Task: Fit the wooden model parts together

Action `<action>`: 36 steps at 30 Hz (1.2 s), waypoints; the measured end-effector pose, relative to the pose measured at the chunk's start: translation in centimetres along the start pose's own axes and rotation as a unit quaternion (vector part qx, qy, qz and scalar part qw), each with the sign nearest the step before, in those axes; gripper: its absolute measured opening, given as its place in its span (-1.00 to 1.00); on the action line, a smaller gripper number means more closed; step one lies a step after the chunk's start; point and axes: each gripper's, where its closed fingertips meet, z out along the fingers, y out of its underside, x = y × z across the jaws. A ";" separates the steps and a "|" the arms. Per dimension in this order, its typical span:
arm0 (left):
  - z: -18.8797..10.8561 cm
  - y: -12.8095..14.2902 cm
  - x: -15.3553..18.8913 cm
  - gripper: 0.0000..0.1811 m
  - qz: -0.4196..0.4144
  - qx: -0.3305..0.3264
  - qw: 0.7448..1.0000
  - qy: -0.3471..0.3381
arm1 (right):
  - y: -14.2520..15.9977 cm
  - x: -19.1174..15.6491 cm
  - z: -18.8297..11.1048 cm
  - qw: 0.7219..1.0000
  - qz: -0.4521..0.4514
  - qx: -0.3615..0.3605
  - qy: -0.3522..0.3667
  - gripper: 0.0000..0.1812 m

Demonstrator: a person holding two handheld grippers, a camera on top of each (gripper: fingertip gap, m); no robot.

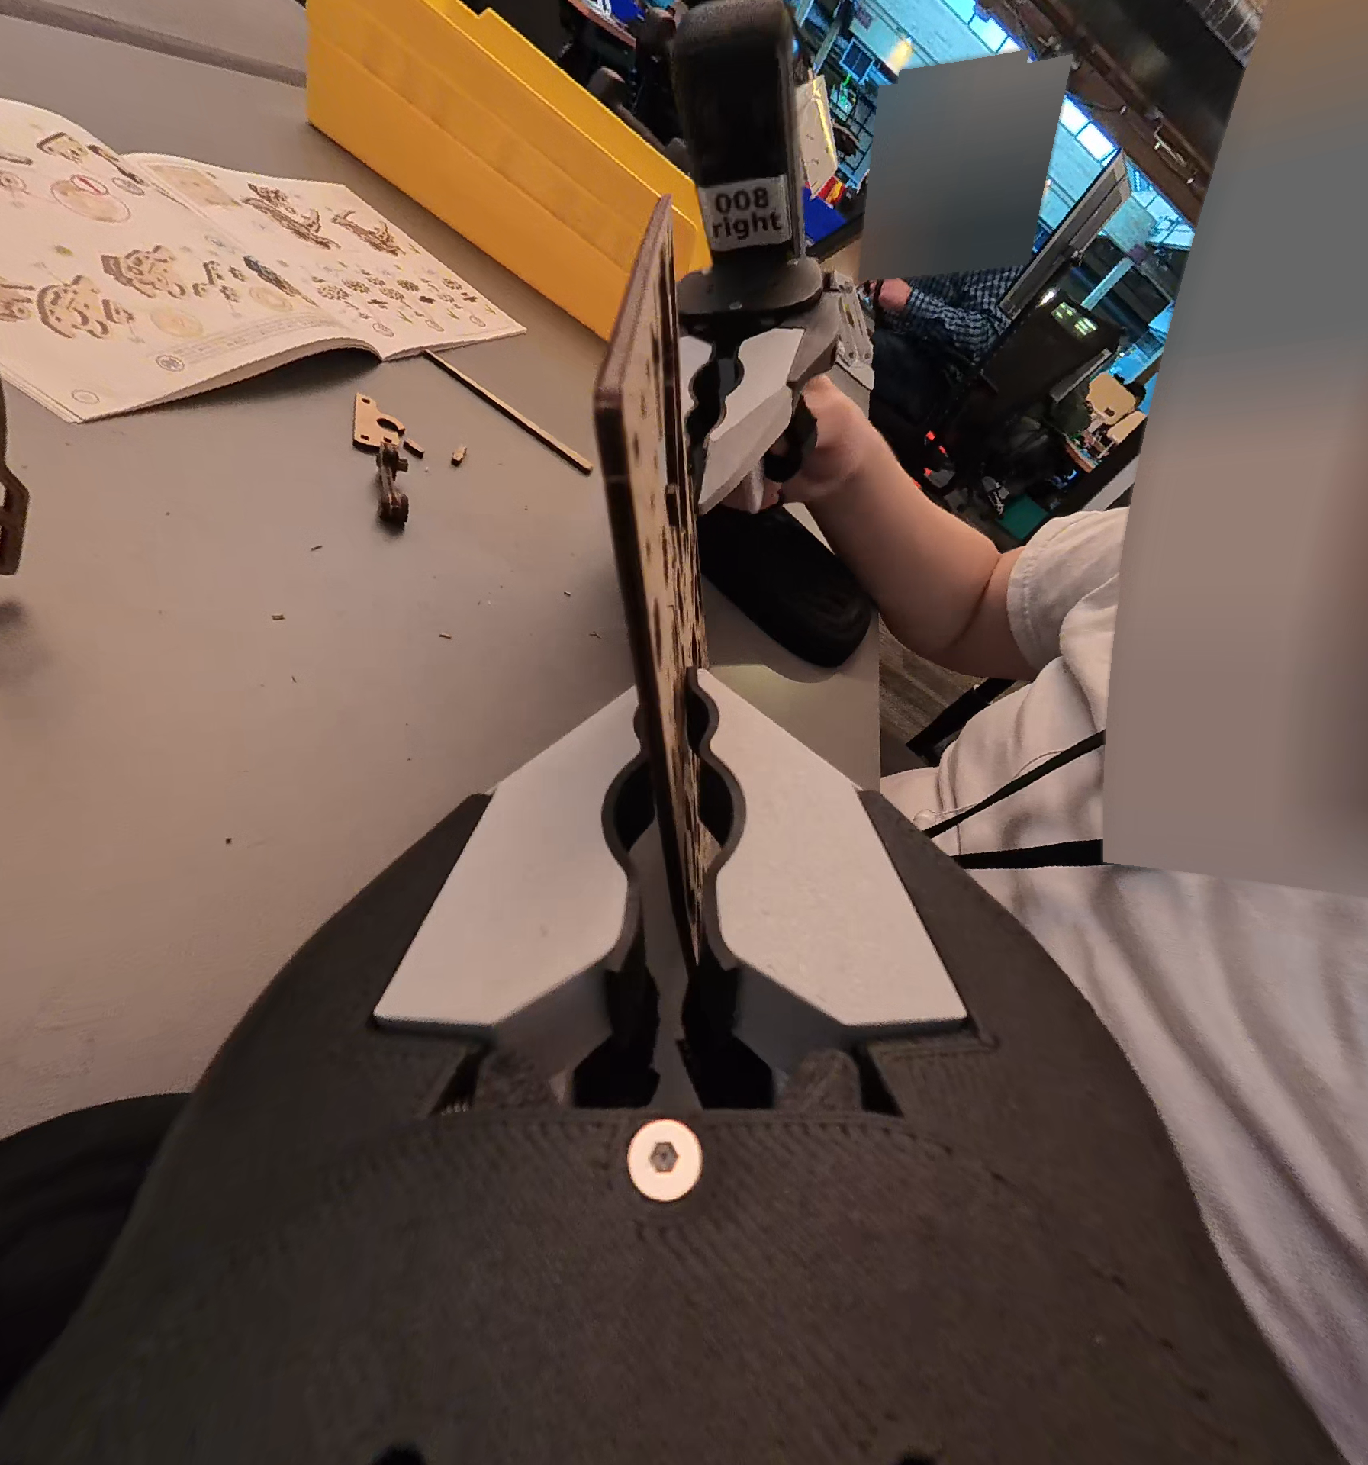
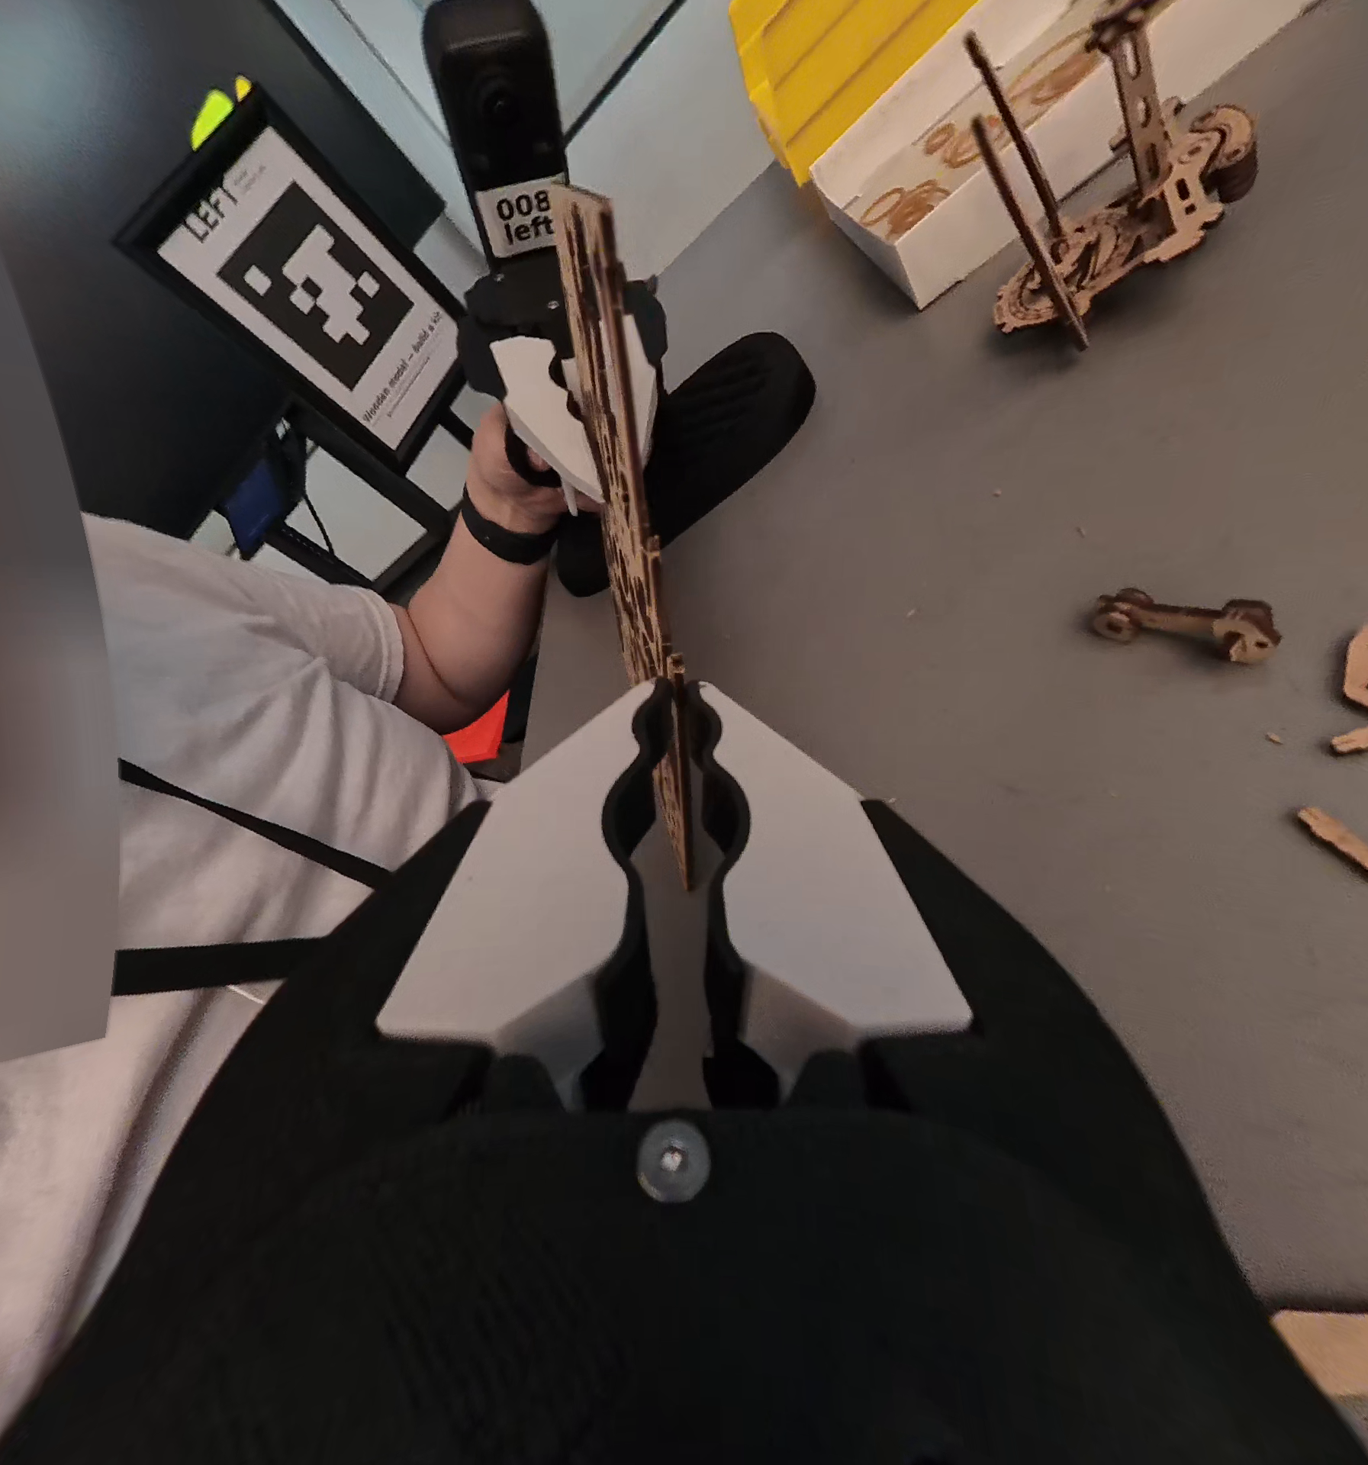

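A thin laser-cut wooden sheet (image 1: pixel 653 476) is held edge-on between both grippers, above the near edge of the grey table (image 1: pixel 189 713). My left gripper (image 1: pixel 684 690) is shut on its near end. My right gripper (image 1: pixel 732 428) grips the far end in the left wrist view. In the right wrist view my right gripper (image 2: pixel 674 690) is shut on the sheet (image 2: pixel 621 476), and my left gripper (image 2: pixel 577 412) clamps its other end. The sheet's cut-out face is mostly hidden at this angle.
An open instruction booklet (image 1: pixel 189 262), a yellow bin (image 1: pixel 490 151), small wooden pieces (image 1: pixel 383 452) and a thin stick (image 1: pixel 506 412) lie on the table. A partly built wooden model (image 2: pixel 1100 238), a white box (image 2: pixel 926 182), a link piece (image 2: pixel 1188 626) and scraps (image 2: pixel 1346 844) lie to the right. Across from one pair of fingers to the other is roughly 10 cm.
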 end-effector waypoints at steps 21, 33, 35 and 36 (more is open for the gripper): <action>-5.4 -9.6 -0.3 -0.24 0.252 0.092 0.865 -0.423 | 0.1 0.5 -0.9 0.999 -0.023 0.010 0.047 -1.00; 6.9 -4.5 3.7 -0.45 0.258 -0.043 0.951 -0.166 | 0.2 -0.2 -1.1 0.992 -0.108 -0.004 0.071 -0.99; 7.0 -5.6 2.7 -0.38 0.282 -0.056 0.941 -0.176 | 0.3 -0.3 -1.0 0.987 -0.139 -0.010 0.081 -0.99; 6.8 -6.7 2.4 -0.33 0.294 -0.053 0.937 -0.180 | 0.5 -0.2 -0.9 0.984 -0.152 -0.018 0.087 -0.99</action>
